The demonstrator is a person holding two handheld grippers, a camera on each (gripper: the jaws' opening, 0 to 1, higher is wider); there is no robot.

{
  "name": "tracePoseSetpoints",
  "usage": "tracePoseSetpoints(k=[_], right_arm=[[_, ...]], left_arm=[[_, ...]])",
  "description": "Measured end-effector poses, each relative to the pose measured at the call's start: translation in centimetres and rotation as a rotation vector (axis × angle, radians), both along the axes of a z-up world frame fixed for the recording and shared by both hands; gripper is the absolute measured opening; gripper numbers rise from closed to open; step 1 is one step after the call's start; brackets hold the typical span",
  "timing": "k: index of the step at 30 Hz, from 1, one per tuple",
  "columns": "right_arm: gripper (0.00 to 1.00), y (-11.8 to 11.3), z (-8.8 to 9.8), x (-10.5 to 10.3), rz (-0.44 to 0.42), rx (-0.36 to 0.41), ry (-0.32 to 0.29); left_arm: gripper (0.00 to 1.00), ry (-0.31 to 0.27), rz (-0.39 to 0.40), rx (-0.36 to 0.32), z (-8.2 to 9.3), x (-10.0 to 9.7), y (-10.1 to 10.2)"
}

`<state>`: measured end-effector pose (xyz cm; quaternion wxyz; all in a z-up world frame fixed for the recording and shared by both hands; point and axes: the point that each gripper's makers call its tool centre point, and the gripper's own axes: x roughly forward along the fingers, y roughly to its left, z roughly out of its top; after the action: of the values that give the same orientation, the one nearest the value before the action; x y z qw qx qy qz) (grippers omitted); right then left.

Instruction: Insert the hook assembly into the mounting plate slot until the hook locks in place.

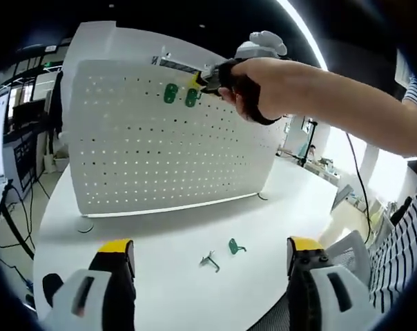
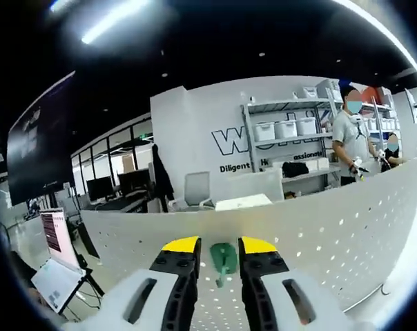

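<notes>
White round table carried the work. Behind it, metal shelving held white storage bins against a wall with dark lettering. A person in a grey shirt stood just beside the shelving. Left of the shelving: an empty office chair, then monitors.

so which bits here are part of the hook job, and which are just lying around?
In the job:
- green hook in the right tool
- white pegboard
- green hooks already hung

Lying about:
- spare green hook and metal hook on the table
- left tool, open, idle
</notes>
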<state>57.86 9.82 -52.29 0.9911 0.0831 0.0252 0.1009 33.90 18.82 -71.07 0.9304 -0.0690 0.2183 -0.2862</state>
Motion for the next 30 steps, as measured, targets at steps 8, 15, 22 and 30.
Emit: tracePoseSetpoints(k=[8, 15, 22, 30], right_arm=[[0.20, -3.8, 1.6, -1.6, 0.059, -0.013, -0.039], [0.20, -7.0, -3.0, -4.3, 0.096, -0.094, 0.042], [0.20, -8.7, -8.5, -7.8, 0.159, -0.208, 0.113], [0.20, -11.1, -14.9, -12.4, 0.193, -0.251, 0.245]], left_arm=[[0.94, 0.018, -0.024, 0.013, -0.7, -0.6, -0.8], [0.94, 0.039, -0.040, 0.020, -1.5, -1.3, -1.3], [0.93, 0.047, -0.053, 0.027, -1.7, -1.8, -1.8], [0.93, 0.066, -0.063, 0.039, -2.4, -2.5, -2.1]])
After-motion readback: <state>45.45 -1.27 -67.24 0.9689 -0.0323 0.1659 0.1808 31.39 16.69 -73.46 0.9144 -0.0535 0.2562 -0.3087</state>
